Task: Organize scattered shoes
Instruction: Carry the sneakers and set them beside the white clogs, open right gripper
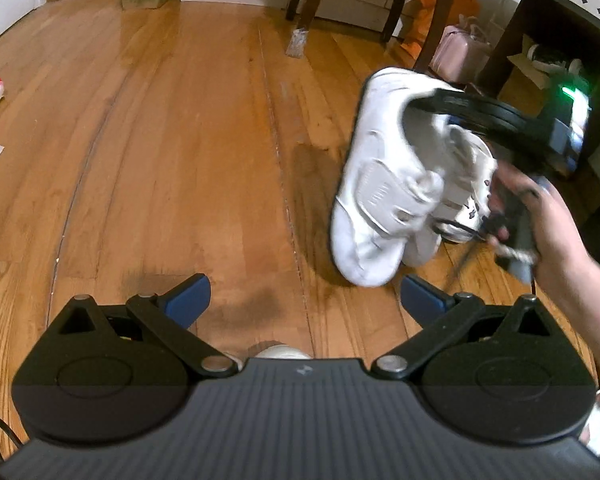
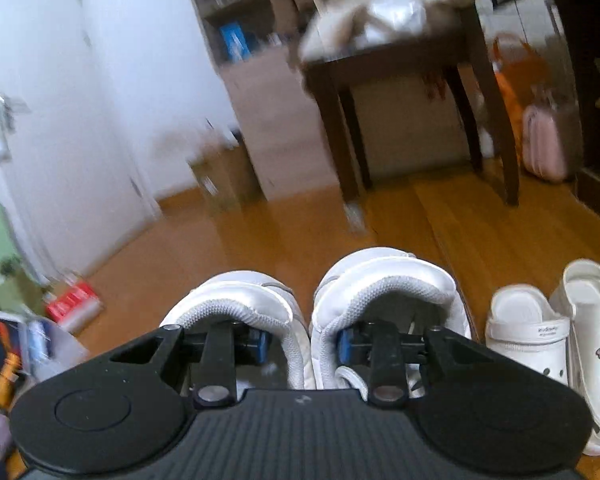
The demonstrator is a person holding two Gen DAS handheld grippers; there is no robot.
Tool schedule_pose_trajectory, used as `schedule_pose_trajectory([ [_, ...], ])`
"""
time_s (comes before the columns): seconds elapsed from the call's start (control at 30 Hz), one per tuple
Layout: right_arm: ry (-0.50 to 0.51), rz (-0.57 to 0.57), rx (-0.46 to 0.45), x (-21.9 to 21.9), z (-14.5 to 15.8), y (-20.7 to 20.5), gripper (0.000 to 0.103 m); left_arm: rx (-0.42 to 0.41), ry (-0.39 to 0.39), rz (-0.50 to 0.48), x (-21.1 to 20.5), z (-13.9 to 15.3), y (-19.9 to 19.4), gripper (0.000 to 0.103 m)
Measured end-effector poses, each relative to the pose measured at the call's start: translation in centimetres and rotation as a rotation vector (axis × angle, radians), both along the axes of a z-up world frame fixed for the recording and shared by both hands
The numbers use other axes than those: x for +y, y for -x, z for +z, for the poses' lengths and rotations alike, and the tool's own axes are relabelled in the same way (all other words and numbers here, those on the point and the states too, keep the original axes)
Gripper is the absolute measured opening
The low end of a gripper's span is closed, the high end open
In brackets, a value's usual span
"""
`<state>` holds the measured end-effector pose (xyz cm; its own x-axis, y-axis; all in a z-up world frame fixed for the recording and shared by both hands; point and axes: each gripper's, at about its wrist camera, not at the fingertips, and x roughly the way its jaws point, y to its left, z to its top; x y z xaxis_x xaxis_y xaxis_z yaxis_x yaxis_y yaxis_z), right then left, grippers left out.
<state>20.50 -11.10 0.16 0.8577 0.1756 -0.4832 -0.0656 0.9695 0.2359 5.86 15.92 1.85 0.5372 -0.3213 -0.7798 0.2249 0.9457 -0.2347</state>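
Both views bright, soft indoor light. Left wrist: sharp, sheen on the wood floor [image 1: 160,128], motion smear on the white sneakers [image 1: 396,176]. Right wrist: heavy blur on the chair [image 2: 412,92] and wall. Fisheye bending at edges.

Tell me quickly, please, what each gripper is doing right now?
Left gripper: open, holding nothing.
Right gripper: shut on the pair of white sneakers, pinching their inner collars together.

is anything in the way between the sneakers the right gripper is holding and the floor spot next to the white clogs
Nothing visible. The right gripper pinches the white sneakers by their inner collars, and the wooden floor ahead looks bare. The white clogs sit close on the right.
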Motion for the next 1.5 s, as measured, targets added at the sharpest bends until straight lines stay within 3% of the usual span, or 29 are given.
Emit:
schedule_pose_trajectory([
  [0.17, 0.089, -0.083, 0.137, 2.2, -2.0, -5.9, 0.029, 0.049, -0.002, 0.019, 0.8, -1.5, -1.6, 0.103],
  [0.27, 0.104, -0.109, 0.155, 2.4, -3.3, -8.2, 0.031, 0.048, -0.008, 0.030, 0.8, -1.8, -2.3, 0.103],
  [0.3, 0.087, -0.120, 0.167, 2.2, -3.6, -8.7, 0.040, 0.050, -0.005, 0.028, 0.6, -1.9, -2.6, 0.103],
  [0.33, 0.070, -0.122, 0.200, 2.0, -4.1, -9.7, 0.065, 0.051, -0.005, 0.021, 0.2, -2.0, -2.8, 0.103],
  [0.37, 0.066, -0.097, 0.256, 1.7, -4.4, -10.6, 0.079, 0.052, -0.007, 0.014, -0.2, -2.1, -3.1, 0.103],
  [0.4, 0.060, -0.075, 0.305, 1.3, -4.6, -11.3, 0.077, 0.057, -0.016, 0.001, -0.9, -2.4, -3.5, 0.103],
  [0.47, 0.020, -0.072, 0.313, -0.1, -3.9, -10.6, 0.075, 0.063, -0.026, -0.018, -2.2, -2.7, -3.9, 0.103],
  [0.57, -0.055, -0.046, 0.314, -1.7, -1.9, -6.2, 0.086, 0.079, -0.024, -0.034, -4.5, -3.0, -4.2, 0.103],
  [0.77, -0.300, -0.036, 0.392, -6.5, -0.6, 6.3, 0.086, 0.067, -0.016, -0.062, -9.0, -2.0, -3.2, 0.103],
  [0.9, -0.377, -0.027, 0.374, -9.4, -0.3, 13.6, 0.086, 0.044, -0.037, -0.106, -11.7, -1.2, -0.7, 0.103],
  [0.97, -0.390, 0.033, 0.359, -10.1, -0.4, 17.1, 0.086, 0.060, -0.051, -0.132, -12.9, -1.2, 0.8, 0.103],
  [1.07, -0.356, 0.097, 0.356, -10.0, -0.8, 21.5, 0.086, 0.132, -0.085, -0.149, -14.0, -2.0, 2.8, 0.103],
  [1.17, -0.290, 0.092, 0.326, -9.9, -1.3, 24.4, 0.082, 0.195, -0.078, -0.140, -14.2, -2.9, 4.6, 0.103],
  [1.3, -0.198, 0.088, 0.264, -9.3, -2.2, 28.6, 0.071, 0.230, -0.063, -0.127, -14.1, -4.4, 6.8, 0.103],
  [1.4, -0.159, 0.100, 0.203, -8.3, -3.2, 31.9, 0.069, 0.271, -0.070, -0.113, -14.5, -5.7, 8.1, 0.103],
  [1.5, -0.147, 0.126, 0.209, -7.4, -4.6, 33.2, 0.069, 0.306, -0.075, -0.118, -15.0, -6.8, 8.7, 0.103],
])
